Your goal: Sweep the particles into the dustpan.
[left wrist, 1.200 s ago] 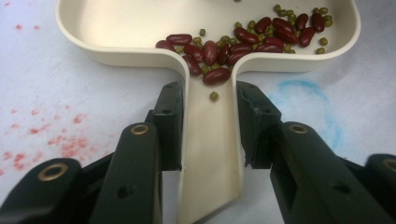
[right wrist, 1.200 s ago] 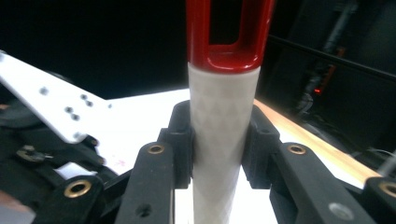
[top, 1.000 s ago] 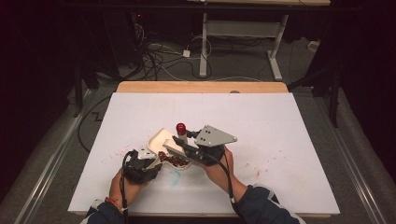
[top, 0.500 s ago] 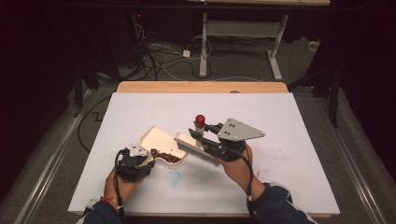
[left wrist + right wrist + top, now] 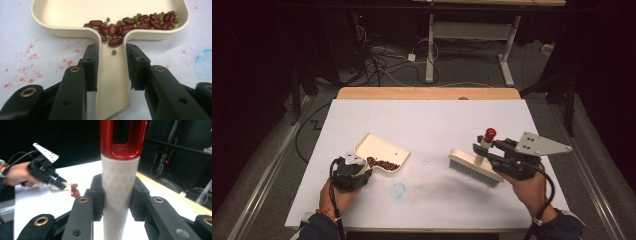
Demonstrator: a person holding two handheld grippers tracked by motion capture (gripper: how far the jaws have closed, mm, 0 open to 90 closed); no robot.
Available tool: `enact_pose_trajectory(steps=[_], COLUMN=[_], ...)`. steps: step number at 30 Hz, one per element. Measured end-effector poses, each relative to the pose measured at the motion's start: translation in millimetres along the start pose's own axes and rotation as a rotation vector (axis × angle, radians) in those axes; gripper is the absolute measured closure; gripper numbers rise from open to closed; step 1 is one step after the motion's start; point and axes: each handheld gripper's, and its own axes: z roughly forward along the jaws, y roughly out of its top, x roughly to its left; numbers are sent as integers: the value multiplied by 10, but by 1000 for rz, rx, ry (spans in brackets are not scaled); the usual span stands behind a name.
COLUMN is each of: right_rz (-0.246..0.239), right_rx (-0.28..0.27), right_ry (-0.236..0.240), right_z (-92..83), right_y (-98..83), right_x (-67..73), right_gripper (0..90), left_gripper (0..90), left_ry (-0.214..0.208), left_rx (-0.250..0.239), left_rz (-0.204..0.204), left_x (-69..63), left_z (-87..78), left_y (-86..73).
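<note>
Overhead, one table (image 5: 427, 107) covered in white paper fills the middle of the high view, with a strip of bare wood along its far edge. One faint blue smudge (image 5: 398, 190) marks the paper near the front, and small red flecks dot it beside the pan in the left gripper view.

Two hands reach in from the near edge, each holding one gripper. The right gripper (image 5: 488, 148) sits at the right side of the table, clamped on the upright handle of one brush (image 5: 475, 167). The brush has a cream back, a pale bristle strip resting on the paper, and a white handle capped in red. In the right gripper view both black jaws press against the white part of the handle, just below the red cap.

The left gripper (image 5: 360, 169) sits at the left front, well apart from the brush. It grasps the flat handle of one cream dustpan (image 5: 379, 148), which lies on the paper with its open tray pointing away from the person. In the left gripper view the two jaws close on either side of that handle.

One heap of beans (image 5: 130, 23) lies along the near wall of the pan: roughly twenty dark red kidney beans mixed with many smaller green ones, too small to count exactly. One red bean and one green bean lie in the handle channel.
</note>
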Motion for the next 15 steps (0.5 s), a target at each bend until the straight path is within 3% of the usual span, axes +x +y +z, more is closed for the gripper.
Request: enact_pose_trajectory(steps=[7,15], right_rz=[46,28], right_rx=[24,83], right_ry=[24,49], right_z=[-406,-487], right_y=[-95,-133], right_x=[-169,-159], right_gripper=[694,694], left_gripper=[634,635], left_ry=[29,42], left_rx=[-13,-36], left_rz=[-45,-67], left_x=[103,170], left_z=[-18,-105], left_y=[-23,-43])
